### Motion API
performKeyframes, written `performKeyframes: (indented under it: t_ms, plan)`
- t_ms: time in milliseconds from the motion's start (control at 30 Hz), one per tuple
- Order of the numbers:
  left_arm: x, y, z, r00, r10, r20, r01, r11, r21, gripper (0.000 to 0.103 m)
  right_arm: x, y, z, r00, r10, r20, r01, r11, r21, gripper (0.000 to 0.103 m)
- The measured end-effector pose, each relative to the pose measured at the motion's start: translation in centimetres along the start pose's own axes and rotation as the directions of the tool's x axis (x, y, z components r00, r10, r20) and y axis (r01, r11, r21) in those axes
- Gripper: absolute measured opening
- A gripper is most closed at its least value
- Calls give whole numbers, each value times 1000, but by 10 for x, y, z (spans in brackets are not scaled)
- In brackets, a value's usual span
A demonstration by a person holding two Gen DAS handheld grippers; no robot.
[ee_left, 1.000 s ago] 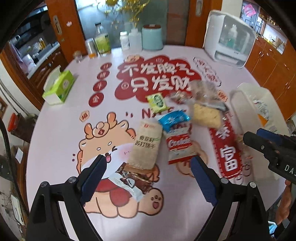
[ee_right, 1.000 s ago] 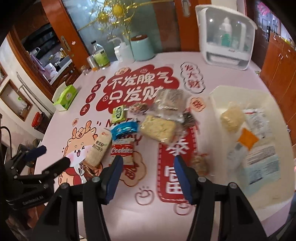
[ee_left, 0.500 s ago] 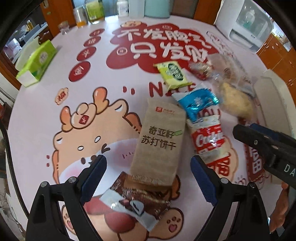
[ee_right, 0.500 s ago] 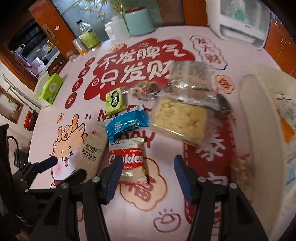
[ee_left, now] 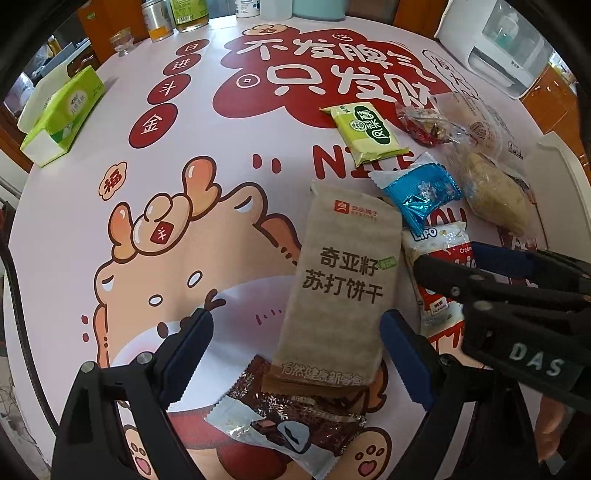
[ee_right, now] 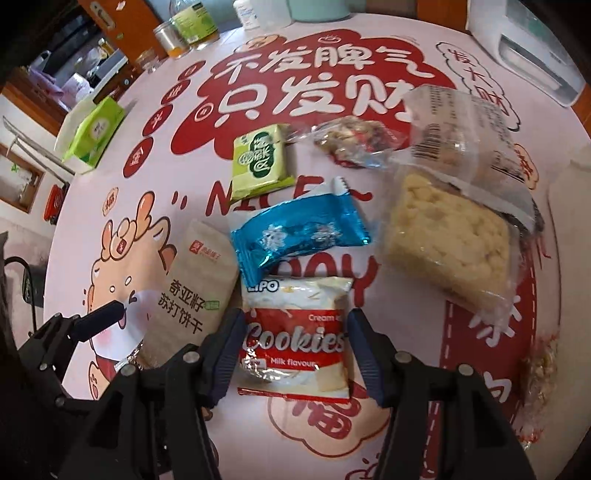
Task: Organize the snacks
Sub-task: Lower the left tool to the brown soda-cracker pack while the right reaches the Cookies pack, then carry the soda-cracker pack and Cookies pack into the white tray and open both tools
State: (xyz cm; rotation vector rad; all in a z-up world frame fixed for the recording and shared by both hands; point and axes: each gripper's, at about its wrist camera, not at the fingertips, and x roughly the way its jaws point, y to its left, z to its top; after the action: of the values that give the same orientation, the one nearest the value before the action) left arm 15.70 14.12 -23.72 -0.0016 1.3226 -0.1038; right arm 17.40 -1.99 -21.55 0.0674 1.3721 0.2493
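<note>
Snack packets lie on a printed pink table. My left gripper is open, its jaws on either side of the near end of a tan soda-cracker pack, which overlaps a brown chocolate packet. My right gripper is open, straddling a red-and-white Cookies packet. Behind it lie a blue foil packet, a green packet, a clear nut packet and a clear bag of puffed rice cake. The cracker pack shows at the left there.
A green tissue box sits at the far left. Bottles and jars stand along the far edge. A white appliance is at the far right, and a white tray rim lies to the right.
Both grippers have moved forward and down to the snacks. The left now brackets the cracker pack, the right brackets the Cookies packet. No snack has moved.
</note>
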Motion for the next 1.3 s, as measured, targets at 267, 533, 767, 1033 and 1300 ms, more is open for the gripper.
performKeyframes:
  t_ms: [267,533,767,1033,1300]
  plan:
    - [-2,-8,0,1000,-6,-12,6,1000,25,91,6,8,2,998,-60,-9,60,997,-51,50]
    - [11,-24,4,999,-1,-34,2,999,50,91,-3,-21,-6,998,-67,-1,67,998,21,46]
    - [6,-36,11,999,35,-14,-34,996,83,55,-13,-45,-23,997,-80,4,80,995,56,46]
    - [-23,-45,-5,1000,28,4,-28,997,72,54,-26,-52,-42,997,-71,1,71,996,59,46]
    - [-86,-75,-35,997,-7,82,-3,994,113,54,-79,-51,-62,996,-30,82,30,1000,10,46]
